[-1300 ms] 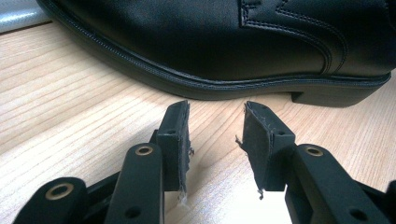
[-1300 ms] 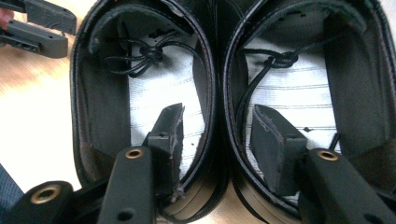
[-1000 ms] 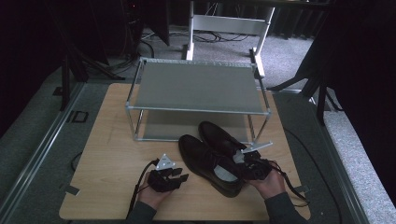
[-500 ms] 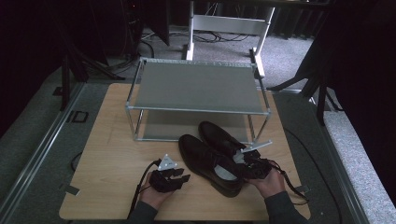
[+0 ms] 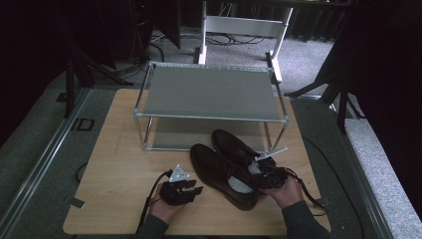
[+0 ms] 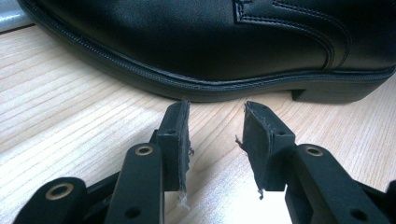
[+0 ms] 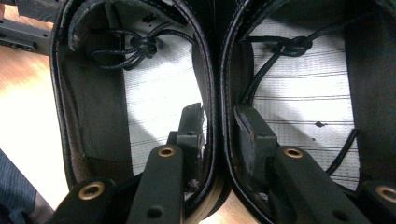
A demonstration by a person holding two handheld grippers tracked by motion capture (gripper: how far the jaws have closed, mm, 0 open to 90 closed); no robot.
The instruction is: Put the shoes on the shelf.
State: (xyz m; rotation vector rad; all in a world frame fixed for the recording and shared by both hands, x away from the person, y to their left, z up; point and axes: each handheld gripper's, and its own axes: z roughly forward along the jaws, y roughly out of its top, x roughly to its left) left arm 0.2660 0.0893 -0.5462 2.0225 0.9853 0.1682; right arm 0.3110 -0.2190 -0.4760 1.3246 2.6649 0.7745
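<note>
On the light wooden table (image 5: 119, 164), the left gripper (image 5: 191, 188) is held part-open and empty, just beside the two black leather lace-up shoes (image 5: 226, 167) lying before the grey metal two-tier rack (image 5: 211, 94). The right gripper (image 7: 218, 122), whose jaws have just been moving, is clamped on both shoes' adjoining inner walls.

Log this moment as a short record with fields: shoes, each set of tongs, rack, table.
shoes: pair of black leather lace-up shoes, side by side on the table, toes toward the rack
right tongs: one jaw inside each shoe, straddling the two touching inner walls at the heel end; jaws have just been opening and closing
left tongs: open, nothing between the jaws, resting on the table beside the nearer shoe's sole
rack: two-tier metal shoe rack, both shelves bare
table: light wooden table
</note>
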